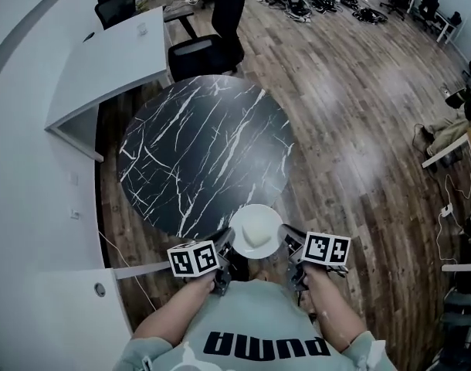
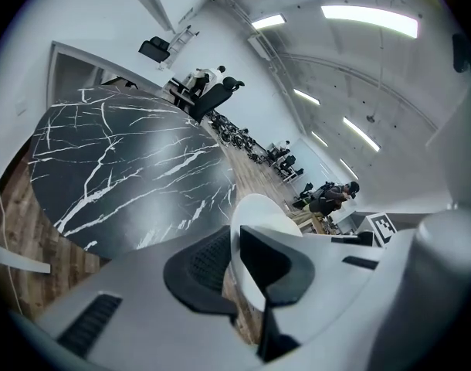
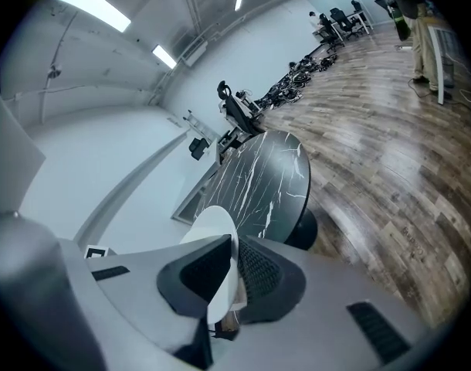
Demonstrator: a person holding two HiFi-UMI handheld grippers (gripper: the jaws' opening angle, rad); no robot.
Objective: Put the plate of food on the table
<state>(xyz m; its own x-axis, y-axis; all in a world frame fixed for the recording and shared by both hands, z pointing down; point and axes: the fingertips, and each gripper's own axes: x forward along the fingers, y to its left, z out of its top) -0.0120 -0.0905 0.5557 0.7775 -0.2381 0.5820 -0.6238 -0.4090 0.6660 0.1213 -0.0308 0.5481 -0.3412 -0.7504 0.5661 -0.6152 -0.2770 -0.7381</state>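
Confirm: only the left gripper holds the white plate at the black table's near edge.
Both hold it: the right gripper view shows the right gripper clamped on the plate too, opposite the left gripper, at the near edge of the black table.

Round white plate (image 1: 255,242) with pale food mound (image 1: 253,226), rim pinched by left gripper (image 1: 222,247) and right gripper (image 1: 290,245), at near edge of round black marble table (image 1: 197,153).
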